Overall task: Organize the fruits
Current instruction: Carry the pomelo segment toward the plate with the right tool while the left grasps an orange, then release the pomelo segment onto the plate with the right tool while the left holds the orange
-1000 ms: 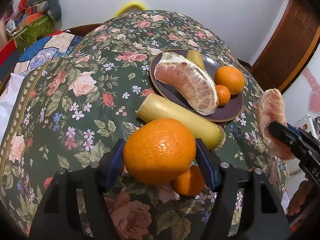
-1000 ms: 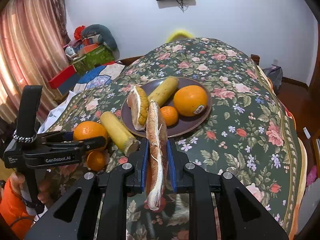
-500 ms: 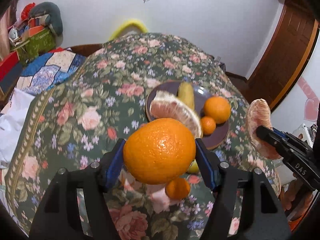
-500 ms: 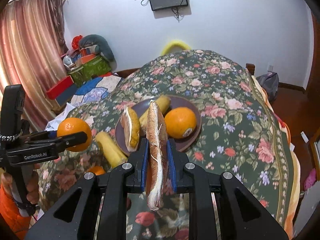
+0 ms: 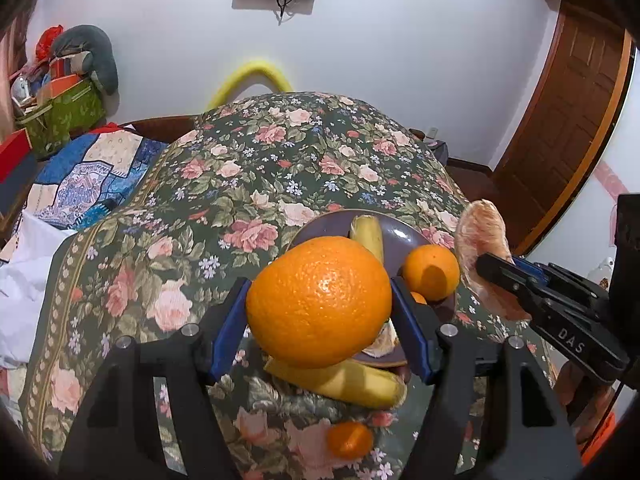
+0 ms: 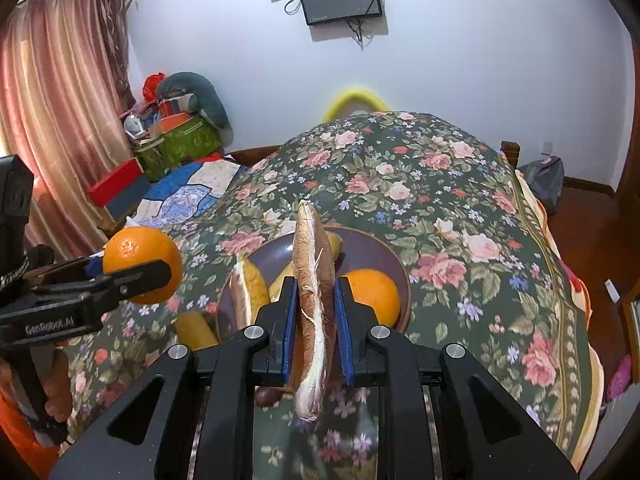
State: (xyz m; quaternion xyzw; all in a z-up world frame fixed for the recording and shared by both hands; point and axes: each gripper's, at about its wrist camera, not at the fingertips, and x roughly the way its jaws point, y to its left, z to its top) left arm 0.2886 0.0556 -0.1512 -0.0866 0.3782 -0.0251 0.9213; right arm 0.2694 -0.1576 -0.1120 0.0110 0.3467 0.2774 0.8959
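My left gripper is shut on a large orange, held in the air above the floral cloth. My right gripper is shut on a peeled pomelo segment, held on edge, also off the cloth. Behind both lies a dark purple plate with an orange, a pomelo segment, a banana and a small tangerine. A second banana and a small tangerine lie loose on the cloth below the held orange.
The cloth-covered surface drops off on all sides. Boxes and cushions are stacked at the far left by a curtain. A yellow curved bar rises behind the far edge. A wooden door and a bag on the floor are on the right.
Both grippers have risen and pulled back with their fruit. The plate and loose fruit now look smaller and lower, and the held orange now covers part of the plate.
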